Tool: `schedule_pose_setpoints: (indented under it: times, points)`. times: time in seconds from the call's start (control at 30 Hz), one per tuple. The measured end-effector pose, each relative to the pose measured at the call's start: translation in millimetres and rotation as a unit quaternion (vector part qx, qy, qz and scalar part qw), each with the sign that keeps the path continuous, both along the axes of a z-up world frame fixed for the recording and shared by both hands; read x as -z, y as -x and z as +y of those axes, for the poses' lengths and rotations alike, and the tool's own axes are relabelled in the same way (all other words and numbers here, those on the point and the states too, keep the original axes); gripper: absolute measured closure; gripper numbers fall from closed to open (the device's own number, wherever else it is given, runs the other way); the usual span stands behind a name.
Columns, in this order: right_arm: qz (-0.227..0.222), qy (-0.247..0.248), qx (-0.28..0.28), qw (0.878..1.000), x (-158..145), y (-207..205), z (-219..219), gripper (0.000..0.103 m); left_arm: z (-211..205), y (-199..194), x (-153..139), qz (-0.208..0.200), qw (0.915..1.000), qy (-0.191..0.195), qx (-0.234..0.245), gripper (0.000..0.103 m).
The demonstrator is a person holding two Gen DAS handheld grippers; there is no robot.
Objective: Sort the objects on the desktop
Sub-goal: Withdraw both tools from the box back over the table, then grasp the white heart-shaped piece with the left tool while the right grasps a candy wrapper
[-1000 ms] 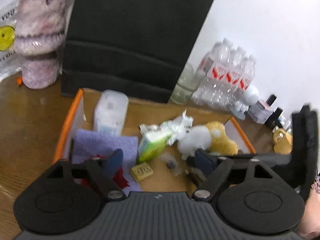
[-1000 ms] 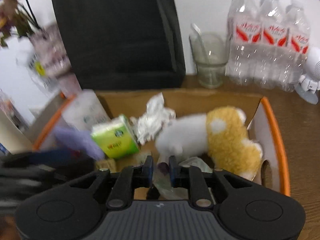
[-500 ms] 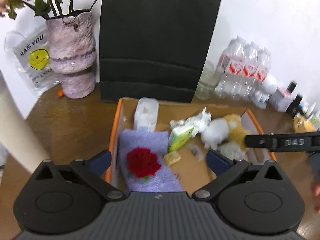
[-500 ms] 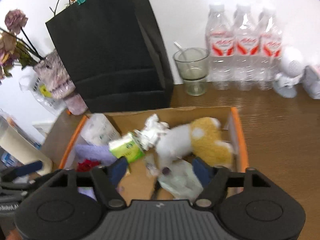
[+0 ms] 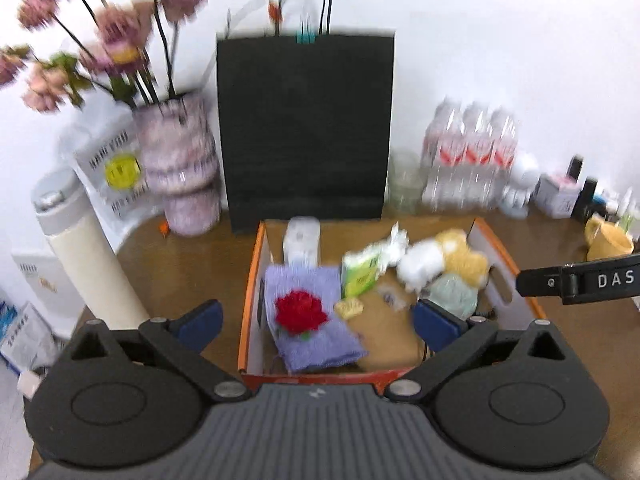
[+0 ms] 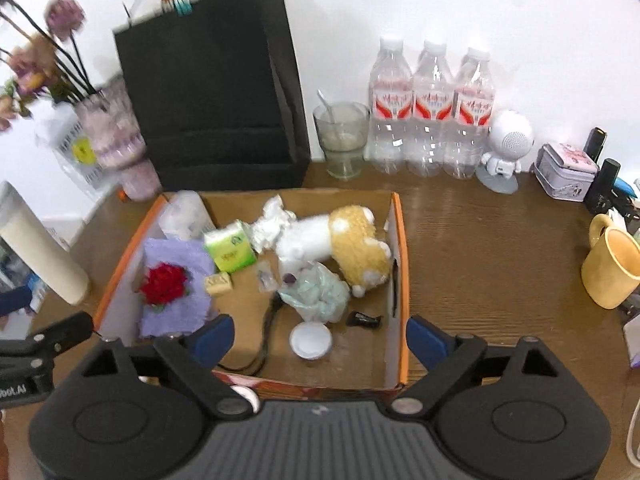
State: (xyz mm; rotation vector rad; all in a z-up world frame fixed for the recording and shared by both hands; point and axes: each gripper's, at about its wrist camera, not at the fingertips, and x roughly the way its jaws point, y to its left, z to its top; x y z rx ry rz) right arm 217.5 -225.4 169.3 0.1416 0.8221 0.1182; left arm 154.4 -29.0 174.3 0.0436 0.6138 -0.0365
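Both claws are held apart and empty above the box (image 6: pixel 400 264) at frame centre; the right claw (image 6: pixel 316 340) has just been opening with nothing between its pads, and the left claw (image 5: pixel 316 320) is equally wide. The sorted things lie inside the box. The mug (image 6: pixel 612 268) at right edge is likely next; it should be approached squarely, one wall straddled, then clamped gently.

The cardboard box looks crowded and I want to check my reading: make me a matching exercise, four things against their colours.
Things:
1. tissue pack
2. knitted flower
3. mug
4. paper bag

Colours:
A. black
B. yellow
C. green
D. red

Pairs: 1-C, 2-D, 3-B, 4-A
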Motion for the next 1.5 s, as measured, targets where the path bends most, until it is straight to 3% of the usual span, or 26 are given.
schedule_pose_setpoints:
  times: [0.13,0.37,0.47,0.57,0.7,0.9,1.07,1.17,1.23,1.3,1.33,1.4,1.5]
  points:
    - [-0.068,-0.035,0.005,0.997,9.8,31.8,-4.9,0.007,-3.6,23.5,5.6,-0.044,0.9990,0.001,0.000,0.000]
    - [-0.100,-0.009,0.013,0.995,41.3,73.8,2.0,0.007,2.1,61.2,43.2,-0.052,0.9982,0.028,-0.007,0.000]
    - [-0.095,-0.014,0.011,0.995,69.0,103.3,5.7,0.007,6.6,82.3,80.4,-0.038,0.9987,0.033,0.001,0.000]
    - [-0.088,-0.003,-0.003,0.996,98.2,135.6,10.0,0.007,6.6,109.3,109.3,-0.021,0.9996,0.012,0.016,0.000]
    - [-0.071,0.008,-0.017,0.997,124.9,182.6,11.8,0.007,12.9,155.7,128.5,-0.026,0.9994,0.022,0.010,0.000]
    - [-0.061,-0.030,-0.009,0.998,150.3,244.0,-2.0,0.007,21.3,190.8,147.8,0.002,0.9998,0.020,0.002,0.000]
    - [-0.083,-0.006,-0.020,0.996,147.9,254.6,4.2,0.008,27.5,174.2,141.9,-0.012,0.9997,0.021,0.000,0.000]
    - [-0.096,-0.028,-0.028,0.995,142.3,242.4,4.8,0.013,31.7,146.9,136.5,-0.033,0.9990,0.017,0.024,0.001]
    - [-0.094,-0.042,-0.036,0.994,141.9,228.9,5.3,0.026,35.5,123.7,135.0,-0.045,0.9985,0.013,0.028,0.011]
    - [-0.085,-0.034,-0.040,0.995,141.8,212.6,8.3,0.041,39.4,94.2,135.2,-0.032,0.9988,0.022,0.030,0.027]
    - [-0.085,-0.029,-0.042,0.995,141.2,203.3,9.9,0.048,42.3,78.7,136.2,-0.022,0.9988,0.034,0.029,0.030]
    - [-0.087,-0.024,-0.044,0.995,140.5,187.1,12.8,0.050,47.6,53.9,139.8,-0.002,0.9979,0.060,0.026,0.044]
    - [-0.085,-0.032,-0.041,0.995,139.9,160.6,14.4,0.050,51.8,27.4,146.8,0.013,0.9966,0.079,0.021,0.045]
